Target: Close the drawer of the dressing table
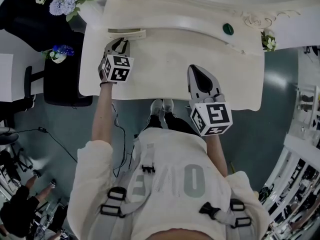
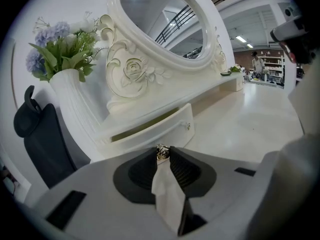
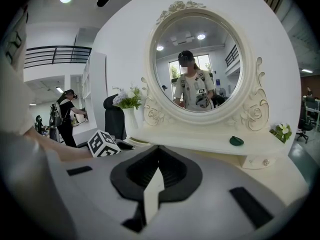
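The white dressing table (image 1: 150,69) has a small drawer (image 1: 127,33) at its back left, under the mirror base. In the left gripper view the drawer (image 2: 150,131) stands partly pulled out, with a dark gap along its top and a small knob (image 2: 188,126) on its front. My left gripper (image 1: 120,44) hovers just in front of the drawer. Its jaws (image 2: 162,154) are nearly together on a small shiny metal piece (image 2: 162,151), possibly a ring. My right gripper (image 1: 198,70) is over the table's middle, apart from the drawer, jaws (image 3: 159,176) shut and empty.
An oval mirror (image 2: 165,24) rises behind the drawer. A white vase of flowers (image 2: 65,59) stands at the table's left end, with a black chair (image 1: 60,79) beside it. A small green dish (image 1: 228,29) and a flower sprig (image 1: 269,41) sit at the back right.
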`<action>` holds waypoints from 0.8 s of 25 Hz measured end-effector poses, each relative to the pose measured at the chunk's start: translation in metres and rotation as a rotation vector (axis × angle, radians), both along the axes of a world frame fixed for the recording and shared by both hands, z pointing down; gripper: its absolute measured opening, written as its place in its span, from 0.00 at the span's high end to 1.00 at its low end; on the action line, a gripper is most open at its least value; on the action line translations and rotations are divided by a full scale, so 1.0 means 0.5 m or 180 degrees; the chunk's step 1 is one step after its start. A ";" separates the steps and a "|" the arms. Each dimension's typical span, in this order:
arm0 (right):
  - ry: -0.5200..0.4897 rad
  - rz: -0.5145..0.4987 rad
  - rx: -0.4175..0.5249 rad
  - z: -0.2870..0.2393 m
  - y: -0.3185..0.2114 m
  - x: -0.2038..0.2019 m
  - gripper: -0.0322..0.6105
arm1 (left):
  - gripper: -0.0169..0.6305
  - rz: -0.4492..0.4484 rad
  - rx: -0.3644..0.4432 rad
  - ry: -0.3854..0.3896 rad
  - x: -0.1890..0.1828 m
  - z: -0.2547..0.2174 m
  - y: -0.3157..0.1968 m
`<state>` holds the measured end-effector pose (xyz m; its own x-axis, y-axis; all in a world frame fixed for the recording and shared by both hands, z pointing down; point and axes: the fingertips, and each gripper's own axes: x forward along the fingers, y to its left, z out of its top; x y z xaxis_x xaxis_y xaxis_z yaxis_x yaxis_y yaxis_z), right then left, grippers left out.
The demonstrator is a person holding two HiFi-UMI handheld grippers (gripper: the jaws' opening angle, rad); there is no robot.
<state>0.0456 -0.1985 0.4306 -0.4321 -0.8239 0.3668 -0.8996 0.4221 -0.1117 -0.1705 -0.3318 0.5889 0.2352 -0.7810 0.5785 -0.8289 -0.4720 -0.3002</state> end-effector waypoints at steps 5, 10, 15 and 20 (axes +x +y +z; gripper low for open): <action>0.0001 0.0034 0.0003 -0.001 -0.013 0.007 0.94 | 0.84 -0.0003 -0.0009 -0.0004 -0.002 0.005 -0.011; 0.0008 0.0028 -0.0018 0.004 -0.018 0.003 0.94 | 0.83 -0.0030 0.0003 0.0040 -0.002 0.004 -0.026; 0.0011 0.0054 -0.0025 0.004 -0.026 0.008 0.94 | 0.83 -0.0057 0.0012 0.0068 -0.001 0.004 -0.042; 0.0018 0.0090 -0.0041 0.008 -0.034 0.016 0.94 | 0.83 -0.0058 0.0016 0.0067 0.001 0.004 -0.058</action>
